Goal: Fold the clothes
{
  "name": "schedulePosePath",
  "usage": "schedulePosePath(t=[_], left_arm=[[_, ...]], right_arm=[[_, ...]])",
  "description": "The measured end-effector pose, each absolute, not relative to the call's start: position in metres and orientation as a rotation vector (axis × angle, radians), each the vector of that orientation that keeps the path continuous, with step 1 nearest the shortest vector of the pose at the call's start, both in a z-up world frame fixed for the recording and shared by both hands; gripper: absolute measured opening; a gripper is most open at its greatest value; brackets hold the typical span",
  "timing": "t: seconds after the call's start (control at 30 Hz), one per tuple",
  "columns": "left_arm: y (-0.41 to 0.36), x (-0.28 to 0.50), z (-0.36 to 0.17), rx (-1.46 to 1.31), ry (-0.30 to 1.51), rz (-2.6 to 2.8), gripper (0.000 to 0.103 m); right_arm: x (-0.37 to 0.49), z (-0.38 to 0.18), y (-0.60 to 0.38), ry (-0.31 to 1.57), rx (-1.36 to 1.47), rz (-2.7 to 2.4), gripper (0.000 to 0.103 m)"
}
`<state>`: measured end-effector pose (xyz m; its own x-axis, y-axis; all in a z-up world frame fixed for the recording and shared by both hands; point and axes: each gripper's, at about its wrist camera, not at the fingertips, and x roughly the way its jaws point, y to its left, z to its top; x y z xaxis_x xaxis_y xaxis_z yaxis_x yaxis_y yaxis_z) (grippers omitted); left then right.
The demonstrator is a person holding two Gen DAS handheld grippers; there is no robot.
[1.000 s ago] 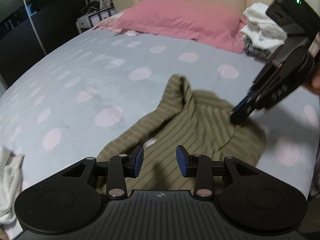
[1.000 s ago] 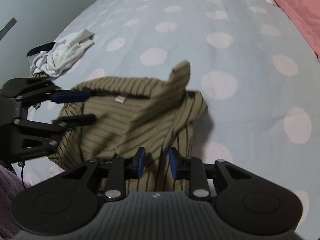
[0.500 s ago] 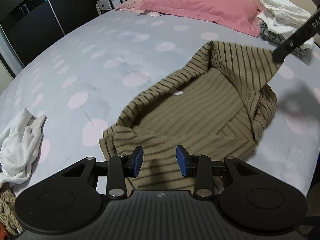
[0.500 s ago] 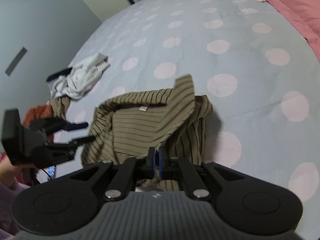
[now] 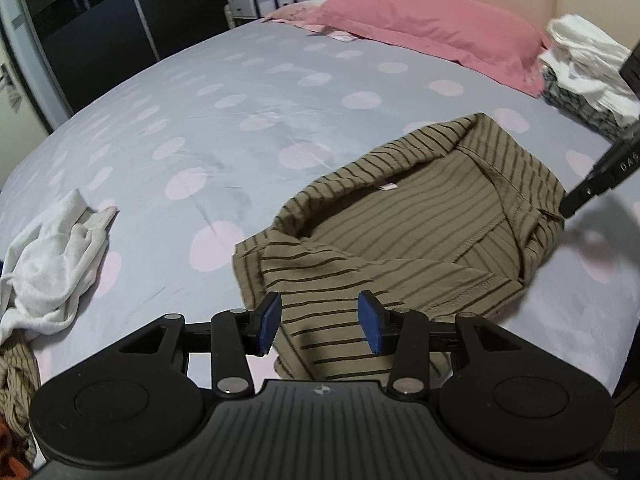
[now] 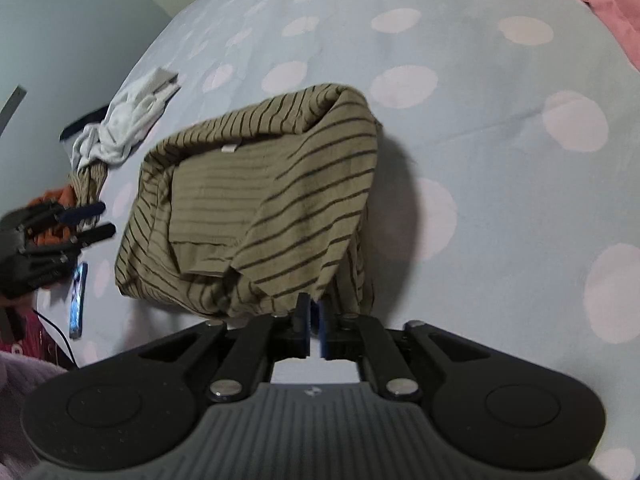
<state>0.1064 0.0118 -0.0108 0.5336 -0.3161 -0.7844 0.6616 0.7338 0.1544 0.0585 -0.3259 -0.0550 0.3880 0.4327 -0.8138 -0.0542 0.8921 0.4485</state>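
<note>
Striped shirt [image 6: 256,200] — soft, light, drapes freely; grip hems. Right gripper [image 6: 314,320] pinches its hem, jaws just easing; left gripper [image 5: 318,320] released, just widening.

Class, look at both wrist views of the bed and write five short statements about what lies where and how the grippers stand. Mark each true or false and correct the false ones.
1. The olive striped shirt lies crumpled on the dotted blue bedsheet. True.
2. The left gripper is clamped on the shirt. False: its jaws stand apart and have just been opening, with the shirt's edge below them, ungripped.
3. The right gripper pinches an edge of the shirt. True; its jaws have just been easing open.
4. The pink pillow lies on top of the shirt. False: it lies apart, at the head of the bed.
5. A crumpled white cloth lies apart from the shirt. True.
</note>
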Motion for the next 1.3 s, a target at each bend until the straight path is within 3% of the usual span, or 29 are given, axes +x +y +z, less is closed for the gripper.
schedulePosePath(t=[0.1, 0.2, 0.5, 0.63, 0.8, 0.9, 0.93, 1.0, 1.3], left_arm=[[0.022, 0.111, -0.01, 0.407, 0.815, -0.584, 0.042], [0.032, 0.119, -0.01, 0.315, 0.802, -0.58, 0.048], [0.007, 0.163, -0.013, 0.192, 0.835, -0.531, 0.048], [-0.012, 0.18, -0.023, 0.233, 0.876, -0.498, 0.048], [-0.014, 0.191, -0.033, 0.23, 0.908, -0.5, 0.029], [-0.012, 0.196, -0.035, 0.231, 0.911, -0.488, 0.006], [-0.01, 0.196, -0.035, 0.223, 0.909, -0.481, 0.002], [-0.004, 0.196, -0.03, 0.21, 0.897, -0.456, 0.0], [0.005, 0.205, -0.034, 0.216, 0.914, -0.378, 0.0]], right_arm=[[0.058, -0.052, -0.332, 1.127, 0.362, 0.293, 0.016], [0.055, -0.036, -0.34, 1.06, 0.307, 0.237, 0.03], [0.084, -0.015, -0.339, 0.892, 0.304, 0.175, 0.031], [0.106, -0.018, -0.326, 0.884, 0.254, 0.177, 0.044], [0.129, -0.024, -0.317, 0.877, 0.239, 0.185, 0.044], [0.141, -0.03, -0.308, 0.898, 0.166, 0.176, 0.038], [0.144, -0.032, -0.306, 0.906, 0.144, 0.172, 0.022], [0.149, -0.034, -0.303, 0.916, 0.115, 0.176, 0.006], [0.153, -0.03, -0.295, 0.874, 0.115, 0.19, 0.004]])
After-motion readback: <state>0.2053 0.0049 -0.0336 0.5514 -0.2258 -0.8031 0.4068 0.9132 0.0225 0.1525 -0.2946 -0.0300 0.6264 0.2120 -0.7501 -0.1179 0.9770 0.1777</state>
